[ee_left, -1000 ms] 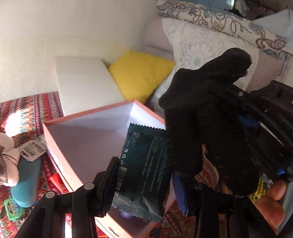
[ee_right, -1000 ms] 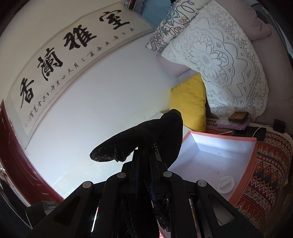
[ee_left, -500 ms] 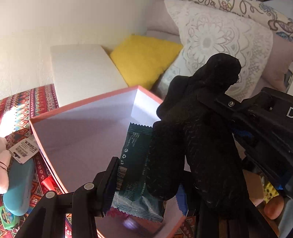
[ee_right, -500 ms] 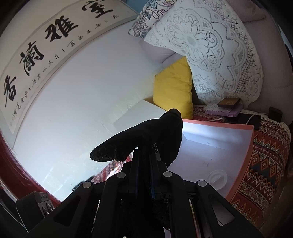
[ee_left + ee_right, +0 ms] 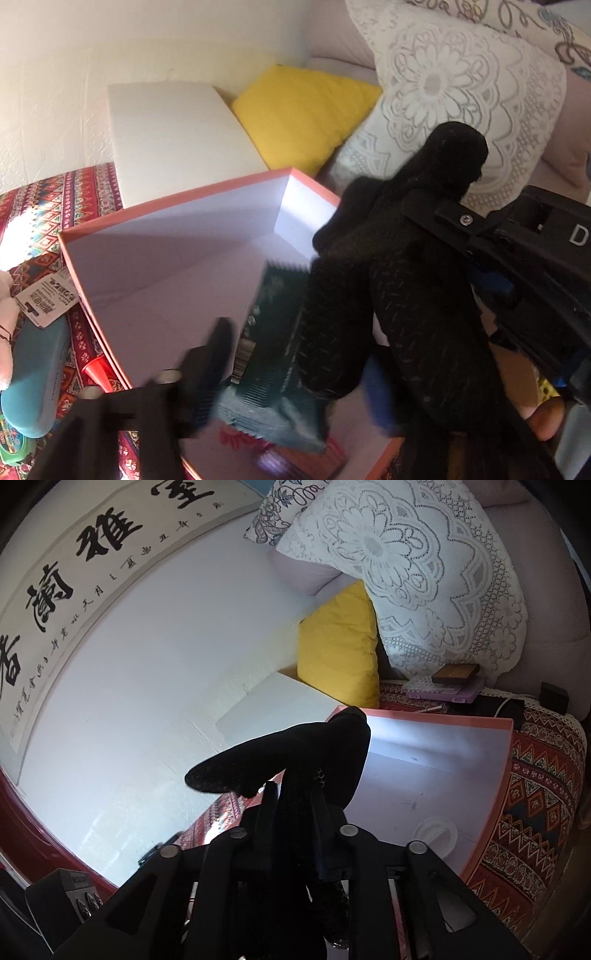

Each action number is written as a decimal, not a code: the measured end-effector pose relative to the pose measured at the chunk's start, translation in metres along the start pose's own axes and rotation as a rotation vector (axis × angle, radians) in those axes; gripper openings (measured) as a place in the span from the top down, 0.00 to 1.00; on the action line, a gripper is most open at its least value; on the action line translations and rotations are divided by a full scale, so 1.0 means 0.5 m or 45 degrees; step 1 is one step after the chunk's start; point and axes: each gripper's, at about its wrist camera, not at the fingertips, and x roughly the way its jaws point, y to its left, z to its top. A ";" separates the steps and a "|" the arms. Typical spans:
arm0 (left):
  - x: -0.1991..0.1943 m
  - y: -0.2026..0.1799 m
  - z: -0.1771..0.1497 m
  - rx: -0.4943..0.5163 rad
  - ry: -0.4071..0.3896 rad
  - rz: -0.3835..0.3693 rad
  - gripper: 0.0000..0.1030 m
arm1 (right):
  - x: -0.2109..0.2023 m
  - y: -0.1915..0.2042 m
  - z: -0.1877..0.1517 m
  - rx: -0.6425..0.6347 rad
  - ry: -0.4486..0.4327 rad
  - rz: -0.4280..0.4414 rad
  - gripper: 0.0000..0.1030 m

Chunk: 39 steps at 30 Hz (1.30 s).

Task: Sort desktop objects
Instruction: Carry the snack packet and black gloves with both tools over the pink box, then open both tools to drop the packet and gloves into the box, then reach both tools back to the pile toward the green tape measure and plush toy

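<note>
A pink box (image 5: 177, 206) with a white inside lies open on the patterned cloth. Over its near corner my left gripper (image 5: 295, 373) shows blurred, its fingers (image 5: 218, 354) slightly parted, and a dark green snack packet (image 5: 273, 350) hangs loose between them, low in the box. From the right, my right gripper (image 5: 461, 225) reaches over the box, shut on a black knit glove (image 5: 406, 295) that droops in front of the packet. In the right wrist view the glove (image 5: 295, 753) sticks out of the shut right gripper (image 5: 295, 797) above the box (image 5: 502, 775).
A white round lid (image 5: 436, 834) lies in the box. Left of the box are a teal case (image 5: 33, 376), a red cone (image 5: 98, 371) and a paper tag (image 5: 48, 295). Behind stand a white block (image 5: 173, 136), a yellow cushion (image 5: 303, 110) and a lace pillow (image 5: 461, 92).
Both grippers moved further over the box. The left fingers have spread a little and the green packet has slipped lower. The glove stays clamped in the right gripper.
</note>
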 end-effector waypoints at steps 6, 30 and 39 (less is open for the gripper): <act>-0.018 0.019 0.006 -0.040 -0.052 0.053 0.09 | -0.014 -0.002 0.004 0.015 -0.023 -0.027 0.48; -0.159 0.134 -0.046 -0.181 -0.111 0.170 0.09 | -0.058 0.149 -0.068 -0.181 0.019 0.095 0.47; -0.245 0.251 -0.162 -0.287 -0.075 0.345 0.09 | -0.062 0.267 -0.180 -0.382 0.151 0.223 0.40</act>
